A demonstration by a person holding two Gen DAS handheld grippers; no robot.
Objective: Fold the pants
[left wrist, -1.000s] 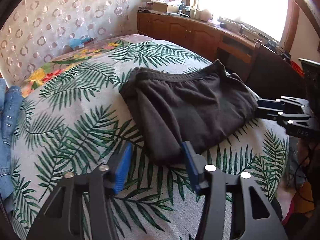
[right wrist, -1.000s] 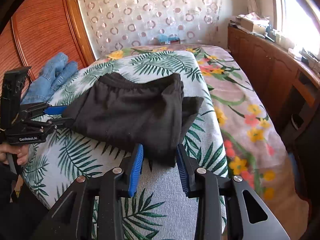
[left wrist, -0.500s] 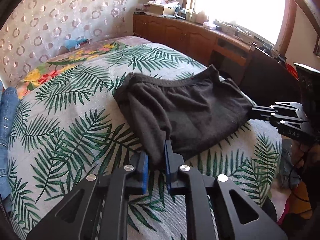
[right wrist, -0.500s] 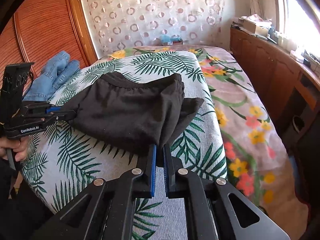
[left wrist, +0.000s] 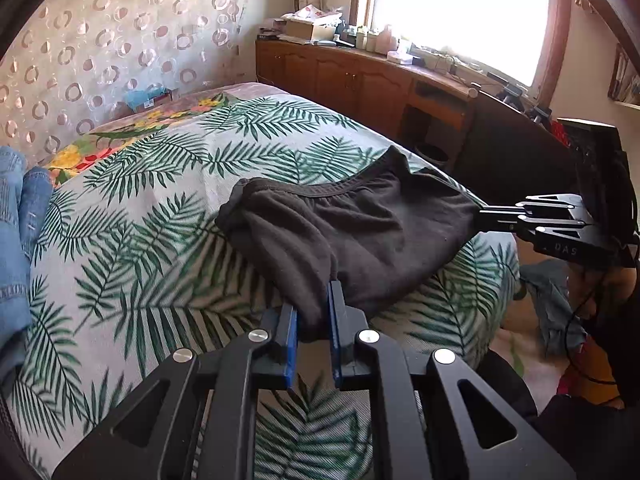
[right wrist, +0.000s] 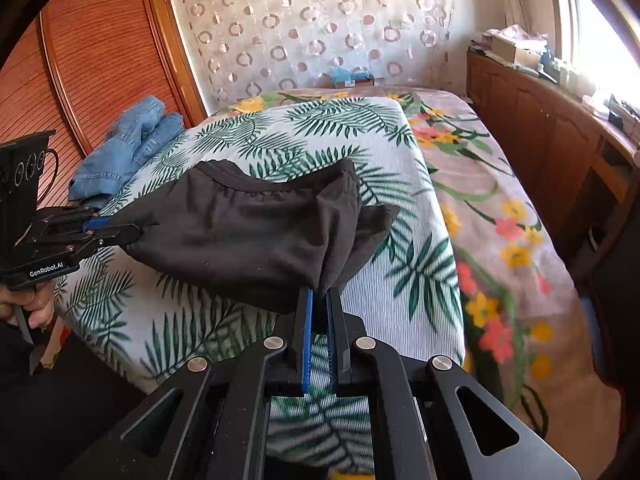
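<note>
Left wrist view: the left claw (left wrist: pixel 314 330) is clenched on a near corner of the black pants (left wrist: pixel 360 228), which lie partly folded on the bed (left wrist: pixel 160 240). Across the cloth, the right claw (left wrist: pixel 486 216) pinches the other corner. The fold looks begun, not finished; another fold and smoothing seem left. Jeans (left wrist: pixel 18 220) sit at the bed's far edge, well apart.

Right wrist view: the right claw (right wrist: pixel 319 300) grips bunched cloth of the pants (right wrist: pixel 248 228), raised a little off the bed (right wrist: pixel 420 280). The left claw (right wrist: pixel 132 232) holds the opposite end. The jeans (right wrist: pixel 132 144) stay clear of the work.
</note>
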